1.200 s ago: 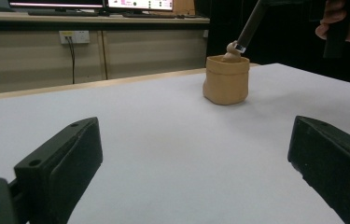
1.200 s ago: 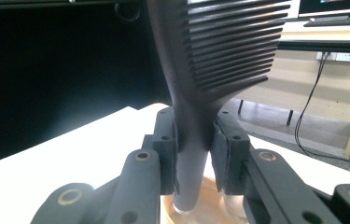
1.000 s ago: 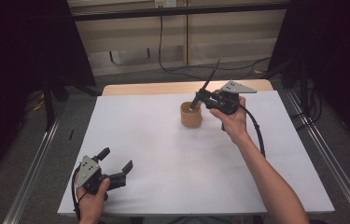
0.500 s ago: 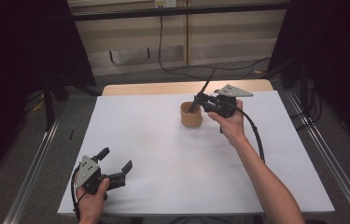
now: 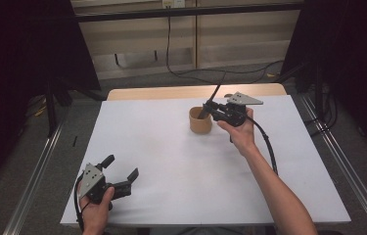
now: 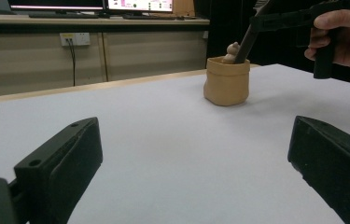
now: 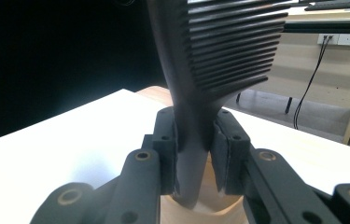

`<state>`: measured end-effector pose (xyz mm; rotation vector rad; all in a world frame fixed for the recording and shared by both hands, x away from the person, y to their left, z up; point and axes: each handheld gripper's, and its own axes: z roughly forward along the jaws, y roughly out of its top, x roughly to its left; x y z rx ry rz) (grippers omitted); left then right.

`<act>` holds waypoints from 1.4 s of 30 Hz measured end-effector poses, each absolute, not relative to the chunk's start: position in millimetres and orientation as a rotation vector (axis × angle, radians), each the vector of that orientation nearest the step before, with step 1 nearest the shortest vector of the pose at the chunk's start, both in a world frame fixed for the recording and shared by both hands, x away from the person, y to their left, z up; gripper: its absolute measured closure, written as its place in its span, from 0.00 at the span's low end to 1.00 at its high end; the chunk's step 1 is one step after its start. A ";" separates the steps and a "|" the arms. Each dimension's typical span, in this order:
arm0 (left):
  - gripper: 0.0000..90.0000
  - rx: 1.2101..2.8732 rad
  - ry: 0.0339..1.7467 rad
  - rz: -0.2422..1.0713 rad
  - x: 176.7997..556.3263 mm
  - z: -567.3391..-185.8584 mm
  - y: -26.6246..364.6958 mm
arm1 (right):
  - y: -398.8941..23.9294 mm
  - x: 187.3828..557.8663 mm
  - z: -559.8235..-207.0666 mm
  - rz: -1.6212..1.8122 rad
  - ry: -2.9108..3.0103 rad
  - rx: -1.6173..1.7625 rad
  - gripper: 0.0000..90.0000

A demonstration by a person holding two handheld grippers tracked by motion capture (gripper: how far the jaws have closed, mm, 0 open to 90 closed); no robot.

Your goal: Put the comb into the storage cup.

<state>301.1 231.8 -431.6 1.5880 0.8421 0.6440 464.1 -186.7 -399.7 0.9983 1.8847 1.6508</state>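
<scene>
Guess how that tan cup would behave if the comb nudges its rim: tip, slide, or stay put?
Likely slides or tips easily: the tan cup looks small and light, standing free on the smooth white table. Its soft, bag-like walls may dent rather than resist. The black comb, clamped in the right gripper, leans inside, adding leverage.

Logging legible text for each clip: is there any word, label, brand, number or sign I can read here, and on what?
None can be read.
Lit monitor screens on the back desk: content too small and blurred.
Tan paper-bag-shaped cup, black plastic comb, white table cover: no print shows.
</scene>
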 end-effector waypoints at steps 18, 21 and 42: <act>0.03 1.587 0.839 0.643 300.8 -431.5 232.5 | -182.6 467.8 -412.3 1.647 1.870 1.014 0.81; 0.03 1.588 0.837 0.642 300.8 -431.4 232.4 | -181.6 467.8 -414.8 1.647 1.873 1.026 0.81; 0.04 1.572 0.848 0.638 301.8 -432.1 233.8 | -175.4 470.0 -432.2 1.626 1.876 1.035 0.81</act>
